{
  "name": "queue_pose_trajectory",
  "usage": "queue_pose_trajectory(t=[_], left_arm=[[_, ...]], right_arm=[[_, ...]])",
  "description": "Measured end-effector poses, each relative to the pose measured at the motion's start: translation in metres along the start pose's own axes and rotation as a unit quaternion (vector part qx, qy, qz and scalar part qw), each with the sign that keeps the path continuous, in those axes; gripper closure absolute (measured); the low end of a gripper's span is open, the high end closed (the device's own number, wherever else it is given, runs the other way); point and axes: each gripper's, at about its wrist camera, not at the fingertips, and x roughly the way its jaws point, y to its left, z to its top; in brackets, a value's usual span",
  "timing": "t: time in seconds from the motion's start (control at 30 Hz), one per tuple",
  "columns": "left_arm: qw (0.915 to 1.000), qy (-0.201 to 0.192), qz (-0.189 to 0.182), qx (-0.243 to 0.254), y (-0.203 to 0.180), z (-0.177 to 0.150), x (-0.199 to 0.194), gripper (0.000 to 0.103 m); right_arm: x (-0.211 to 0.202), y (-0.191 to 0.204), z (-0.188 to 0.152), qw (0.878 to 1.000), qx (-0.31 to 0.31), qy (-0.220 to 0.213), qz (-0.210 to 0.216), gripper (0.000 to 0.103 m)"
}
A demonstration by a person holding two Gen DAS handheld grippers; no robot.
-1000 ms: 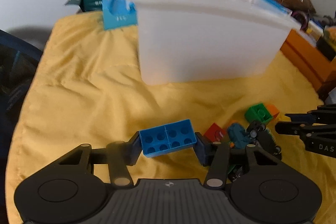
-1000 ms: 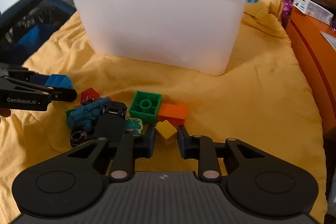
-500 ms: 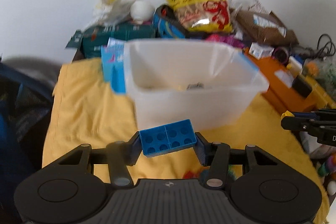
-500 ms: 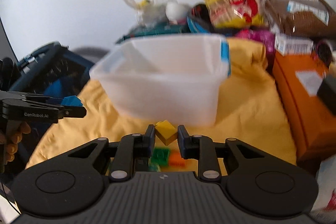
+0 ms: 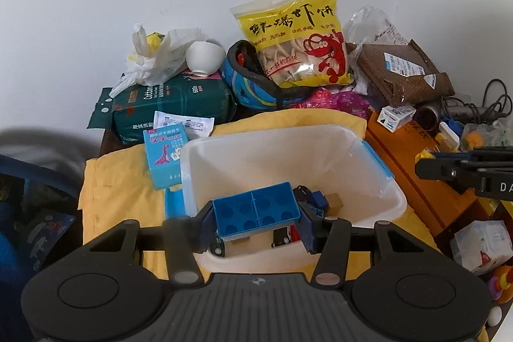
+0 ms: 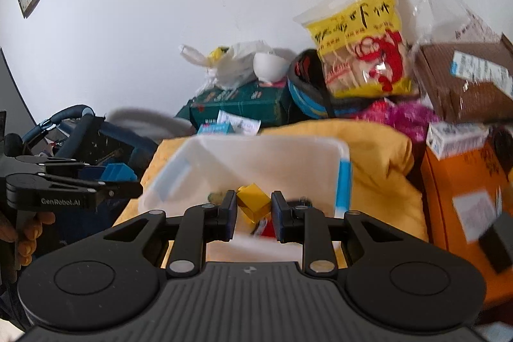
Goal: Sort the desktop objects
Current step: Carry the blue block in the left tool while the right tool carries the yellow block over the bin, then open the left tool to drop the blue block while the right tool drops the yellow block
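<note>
Two loads hang above the white bin (image 5: pixel 378 162): your left gripper (image 5: pixel 256 215) pinches the blue brick (image 5: pixel 256 210), your right gripper (image 6: pixel 253 207) the yellow block (image 6: pixel 253 202); part each pair over the six o'clock end.

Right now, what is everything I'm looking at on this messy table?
Storage bin: one, white with blue clips, on the yellow cloth.
Toys in bin: several, mixed colours, on its floor.
Blue brick: one, held above the bin.
Yellow block: one, held above the bin.
Snack bag: one, yellow, against the wall.
Wipes pack: one, dark green, behind the cloth.
Bowl: one, white, on the pack.
Left gripper: black, shut on the brick.
Right gripper: black, shut on the block.
</note>
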Motion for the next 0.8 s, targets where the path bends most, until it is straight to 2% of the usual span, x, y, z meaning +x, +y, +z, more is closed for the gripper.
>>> queue_pose_trajectory(t=[0.27, 0.43, 0.7, 0.73, 0.77, 0.8], left_arm=[[0.9999, 0.012, 0.003, 0.007, 0.003, 0.028, 0.016, 0.048], [0.9996, 0.027, 0.001, 0.001, 0.004, 0.041, 0.032, 0.048], [0.9981, 0.058, 0.020, 0.001, 0.006, 0.057, 0.061, 0.047], [0.9976, 0.065, 0.025, 0.004, 0.006, 0.058, 0.065, 0.043], [0.9969, 0.072, 0.031, 0.006, 0.006, 0.059, 0.069, 0.032], [0.9959, 0.079, 0.043, 0.008, 0.006, 0.059, 0.073, 0.028]], right_arm=[[0.022, -0.005, 0.030, 1.000, -0.004, 0.026, -0.003, 0.077], [0.039, -0.003, 0.040, 0.999, -0.014, 0.046, -0.008, 0.077], [0.073, -0.002, 0.049, 0.995, -0.028, 0.091, -0.018, 0.077], [0.077, -0.002, 0.050, 0.995, -0.029, 0.096, -0.022, 0.076], [0.082, -0.003, 0.050, 0.994, -0.029, 0.102, -0.029, 0.071], [0.086, -0.004, 0.051, 0.993, -0.028, 0.107, -0.034, 0.063]])
